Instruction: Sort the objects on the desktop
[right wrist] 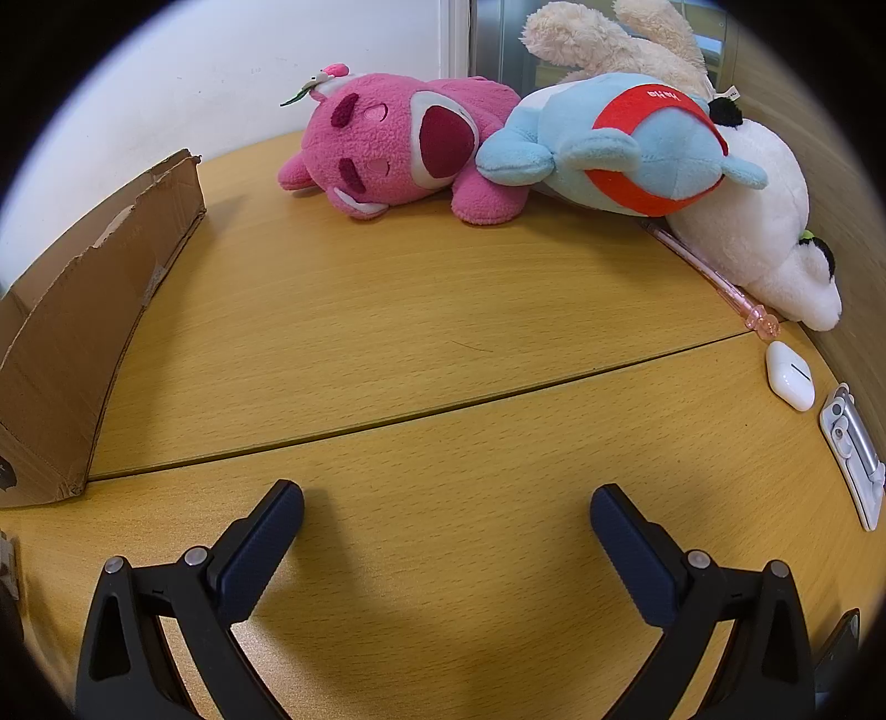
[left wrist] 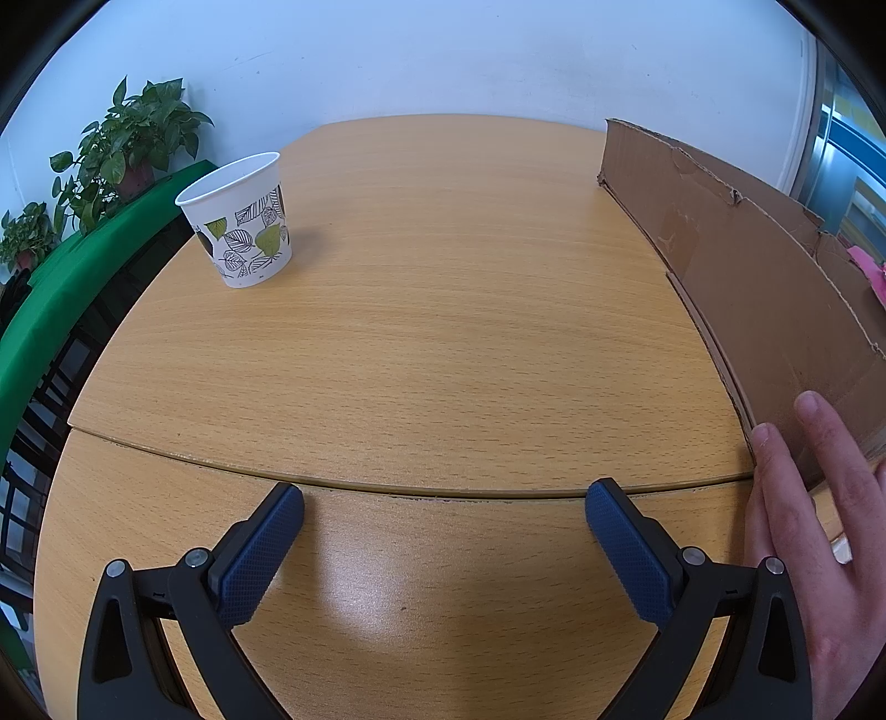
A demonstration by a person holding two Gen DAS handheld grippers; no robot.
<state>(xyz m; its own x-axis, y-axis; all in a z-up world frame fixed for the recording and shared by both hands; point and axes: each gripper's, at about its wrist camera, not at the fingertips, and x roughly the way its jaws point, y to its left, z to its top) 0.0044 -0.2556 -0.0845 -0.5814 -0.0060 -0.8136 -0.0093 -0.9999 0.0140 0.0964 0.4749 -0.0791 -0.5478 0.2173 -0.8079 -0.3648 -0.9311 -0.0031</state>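
Note:
A leaf-patterned paper cup (left wrist: pixel 241 221) stands upright at the far left of the wooden table (left wrist: pixel 443 310). A cardboard box (left wrist: pixel 764 288) stands at the right; it also shows in the right wrist view (right wrist: pixel 77 332). My left gripper (left wrist: pixel 443 498) is open and empty over the near table. My right gripper (right wrist: pixel 446 498) is open and empty. Ahead of it lie a pink plush (right wrist: pixel 398 149), a blue and red plush (right wrist: pixel 626 144), a white plush (right wrist: pixel 769 221) and a cream plush (right wrist: pixel 609 39). A pink pen (right wrist: pixel 714 277) lies beside the white plush.
A bare hand (left wrist: pixel 808 531) rests by the box's near corner. A white earbud case (right wrist: pixel 789 374) and a silver metal object (right wrist: pixel 855 454) lie at the right edge. Potted plants (left wrist: pixel 122 149) on a green surface stand beyond the table's left edge.

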